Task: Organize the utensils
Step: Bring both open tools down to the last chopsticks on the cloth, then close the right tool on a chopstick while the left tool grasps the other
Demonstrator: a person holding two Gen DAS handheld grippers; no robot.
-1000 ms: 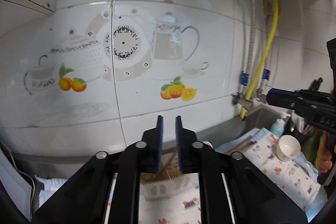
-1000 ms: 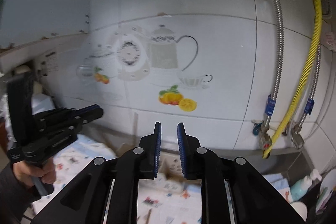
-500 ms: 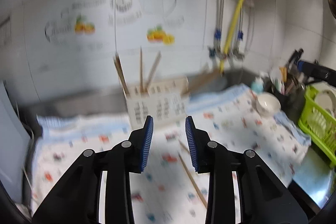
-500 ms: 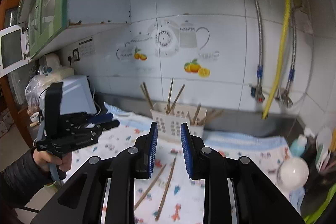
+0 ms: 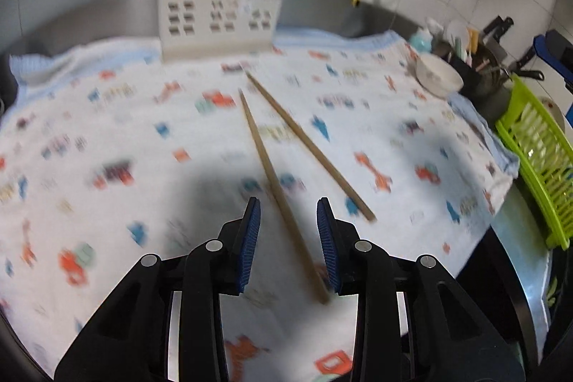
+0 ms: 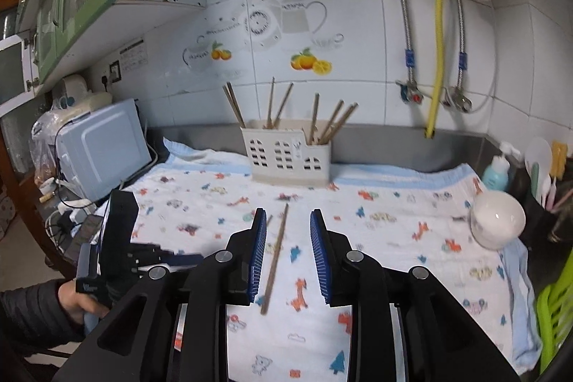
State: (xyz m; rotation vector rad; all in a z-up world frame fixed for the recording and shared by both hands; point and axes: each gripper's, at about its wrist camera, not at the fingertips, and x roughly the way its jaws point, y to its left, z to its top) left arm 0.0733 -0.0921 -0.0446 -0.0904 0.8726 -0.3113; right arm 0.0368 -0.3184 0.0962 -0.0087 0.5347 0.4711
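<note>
Two grippers hover with jaws apart, the right gripper still opening and the left gripper narrow, each over wooden chopsticks lying loose on a patterned cloth. Beyond stands a white chopstick holder.

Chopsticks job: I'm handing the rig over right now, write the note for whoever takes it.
Left hand-held gripper: open, empty, one loose chopstick lying between its jaws.
Right hand-held gripper: jaws opening, empty.
Second loose chopstick lies beside the first on the patterned cloth.
Done: several chopsticks stand in the white holder by the wall.
Left: pick up both, put them in the holder.
</note>
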